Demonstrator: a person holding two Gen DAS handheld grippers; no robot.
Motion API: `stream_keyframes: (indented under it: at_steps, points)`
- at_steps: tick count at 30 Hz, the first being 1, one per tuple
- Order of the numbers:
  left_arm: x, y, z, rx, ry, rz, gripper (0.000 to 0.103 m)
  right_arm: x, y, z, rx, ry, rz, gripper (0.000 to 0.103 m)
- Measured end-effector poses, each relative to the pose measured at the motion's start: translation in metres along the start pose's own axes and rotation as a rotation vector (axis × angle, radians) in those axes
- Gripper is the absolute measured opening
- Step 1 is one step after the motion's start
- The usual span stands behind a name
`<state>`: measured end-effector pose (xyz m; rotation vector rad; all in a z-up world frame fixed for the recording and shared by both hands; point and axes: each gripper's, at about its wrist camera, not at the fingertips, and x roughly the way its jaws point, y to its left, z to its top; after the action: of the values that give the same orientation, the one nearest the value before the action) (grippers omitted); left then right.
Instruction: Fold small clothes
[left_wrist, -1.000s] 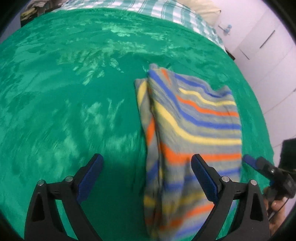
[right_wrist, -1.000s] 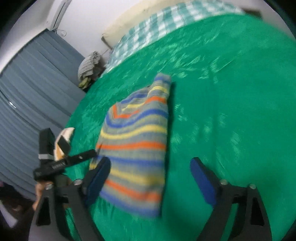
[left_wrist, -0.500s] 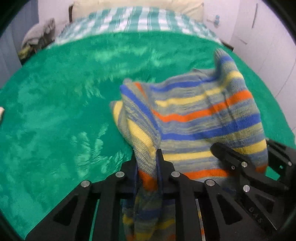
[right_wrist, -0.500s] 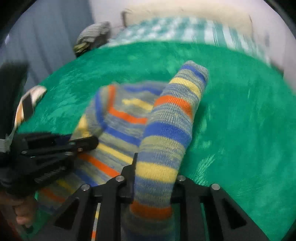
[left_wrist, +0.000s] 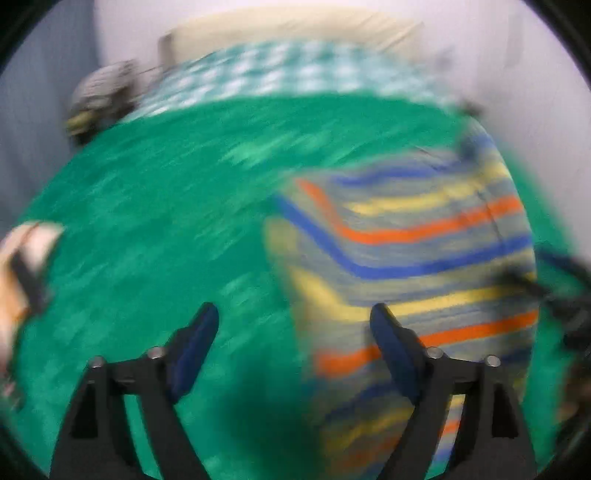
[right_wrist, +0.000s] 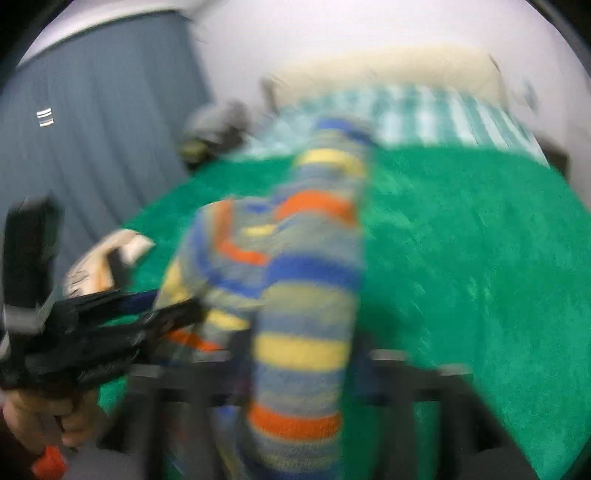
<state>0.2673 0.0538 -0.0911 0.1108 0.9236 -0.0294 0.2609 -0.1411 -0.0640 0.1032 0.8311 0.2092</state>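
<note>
A green blanket (left_wrist: 155, 206) is covering the bed — the striped sweater (left_wrist: 417, 251) is lying on it. The left gripper (left_wrist: 291, 343) is hanging spread and empty; the right gripper (right_wrist: 295, 373) is pinching a sweater fold, blurred.

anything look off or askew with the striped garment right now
Only its right side is gripped: the right gripper pinches a rolled strip of the striped garment, while the left gripper is open over the green blanket. So it lies bunched and lopsided. Motion blur hides finer detail.
</note>
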Motion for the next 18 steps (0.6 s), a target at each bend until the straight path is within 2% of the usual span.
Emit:
stream_keyframes:
  at_steps: [1, 2, 4, 6, 9, 14, 18]
  points:
    - [0.001, 0.005, -0.014, -0.004, 0.019, 0.022, 0.083, 0.002, -0.012, -0.007, 0.015, 0.025, -0.069, 0.097]
    - [-0.003, 0.01, -0.031, -0.003, 0.015, 0.005, 0.083, -0.002, -0.022, -0.017, 0.023, 0.044, -0.099, 0.097]
    - [-0.016, 0.015, -0.063, 0.012, 0.001, 0.014, 0.093, -0.02, -0.032, -0.042, 0.004, 0.051, -0.119, 0.097]
    - [-0.033, 0.012, -0.093, 0.04, -0.007, 0.058, 0.095, -0.04, -0.031, -0.074, -0.037, 0.065, -0.163, 0.097]
    - [-0.057, 0.002, -0.118, 0.047, -0.013, 0.08, 0.097, -0.063, -0.027, -0.107, -0.046, 0.107, -0.169, 0.097]
    - [-0.099, -0.018, -0.128, 0.076, -0.045, 0.08, 0.1, -0.105, -0.001, -0.135, -0.077, 0.112, -0.202, 0.098]
    - [-0.132, -0.024, -0.125, 0.077, -0.091, 0.055, 0.101, -0.137, 0.015, -0.131, -0.058, 0.076, -0.225, 0.098]
